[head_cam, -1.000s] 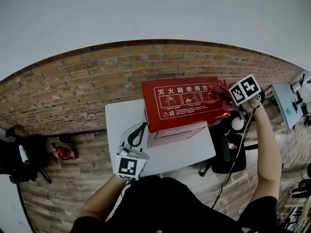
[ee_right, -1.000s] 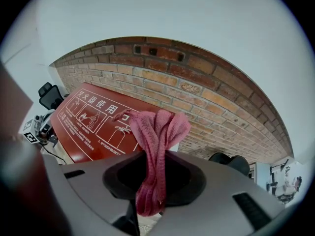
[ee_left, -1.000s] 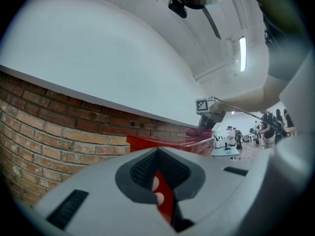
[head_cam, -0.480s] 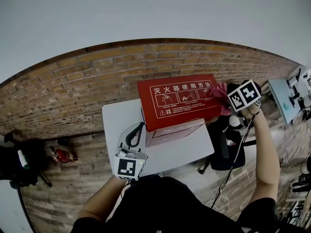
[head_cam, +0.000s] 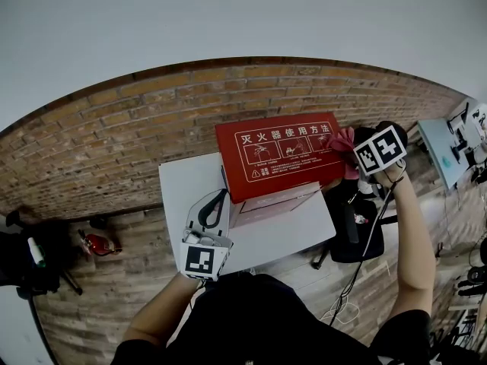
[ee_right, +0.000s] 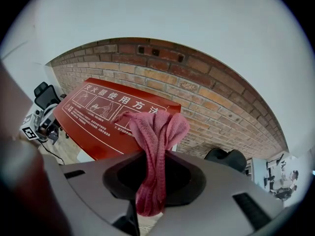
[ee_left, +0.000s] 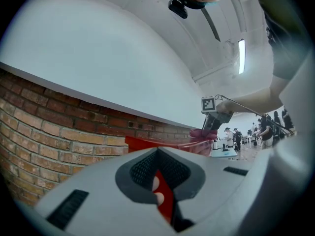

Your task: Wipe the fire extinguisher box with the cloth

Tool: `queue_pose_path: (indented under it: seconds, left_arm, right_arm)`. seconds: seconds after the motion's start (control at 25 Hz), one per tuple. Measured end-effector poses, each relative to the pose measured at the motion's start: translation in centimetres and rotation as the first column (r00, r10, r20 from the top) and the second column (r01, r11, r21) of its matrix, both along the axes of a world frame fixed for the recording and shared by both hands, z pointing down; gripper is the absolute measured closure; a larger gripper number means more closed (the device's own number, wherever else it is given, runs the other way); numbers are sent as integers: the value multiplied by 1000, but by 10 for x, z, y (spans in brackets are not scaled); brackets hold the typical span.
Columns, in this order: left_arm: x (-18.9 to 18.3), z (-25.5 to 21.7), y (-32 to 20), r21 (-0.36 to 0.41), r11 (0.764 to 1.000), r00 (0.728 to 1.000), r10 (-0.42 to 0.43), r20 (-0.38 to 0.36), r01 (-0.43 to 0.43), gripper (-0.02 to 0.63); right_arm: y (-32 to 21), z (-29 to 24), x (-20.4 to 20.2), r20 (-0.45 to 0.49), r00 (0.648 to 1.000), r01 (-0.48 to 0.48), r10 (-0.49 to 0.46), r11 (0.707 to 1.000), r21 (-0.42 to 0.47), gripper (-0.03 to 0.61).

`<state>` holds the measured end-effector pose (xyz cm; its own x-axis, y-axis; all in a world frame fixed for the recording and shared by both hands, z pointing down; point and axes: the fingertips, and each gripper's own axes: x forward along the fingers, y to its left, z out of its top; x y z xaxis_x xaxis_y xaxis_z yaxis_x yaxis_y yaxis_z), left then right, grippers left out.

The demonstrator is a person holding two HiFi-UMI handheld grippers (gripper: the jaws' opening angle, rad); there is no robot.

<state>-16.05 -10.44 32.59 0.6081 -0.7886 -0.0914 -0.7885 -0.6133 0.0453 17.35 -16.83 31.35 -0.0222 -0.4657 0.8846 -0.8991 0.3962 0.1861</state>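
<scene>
The red fire extinguisher box [head_cam: 278,154], with white printed instructions on its face, stands on a white table [head_cam: 186,192]. My right gripper [head_cam: 353,147] is at the box's right end, shut on a pink-red cloth [head_cam: 342,138] that touches that end. In the right gripper view the cloth [ee_right: 157,127] bunches up out of the right gripper [ee_right: 152,181] in front of the box [ee_right: 98,117]. My left gripper [head_cam: 219,199] is shut at the box's lower left corner. In the left gripper view a red strip shows in the left gripper [ee_left: 160,191]; whether it pinches the box edge [ee_left: 147,144] is unclear.
A brick wall [head_cam: 114,135] runs behind the table. A small red extinguisher [head_cam: 99,240] and dark gear [head_cam: 30,257] sit at the left. A black chair [head_cam: 354,230] stands right of the table and a light bench [head_cam: 437,147] lies further right. Cables trail down at the lower right.
The whole view has drifted slightly. The right gripper and cloth stay at the box's right end, shifted a little. The left gripper has kept its place by the box's corner.
</scene>
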Motion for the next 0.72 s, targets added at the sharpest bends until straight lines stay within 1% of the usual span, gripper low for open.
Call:
queue_pose_path:
  seconds: [0.16, 0.32, 0.48, 0.72]
  left_arm:
    - [0, -2, 0, 3, 1000, 1000, 15, 4, -15, 581]
    - [1, -5, 3, 23, 999, 999, 33, -8, -33, 581]
    - [2, -6, 4, 26, 998, 999, 49, -11, -49, 581]
    - [2, -6, 4, 23, 998, 998, 66, -12, -66, 581]
  right_arm:
    - [1, 0, -3, 12, 1000, -13, 13, 1000, 9, 479]
    - [4, -1, -11, 28, 999, -17, 17, 1000, 19, 479]
    - [5, -2, -19, 32, 999, -15, 15, 1000, 24, 479]
    - [5, -4, -35, 82, 997, -9, 8, 1000, 19, 479]
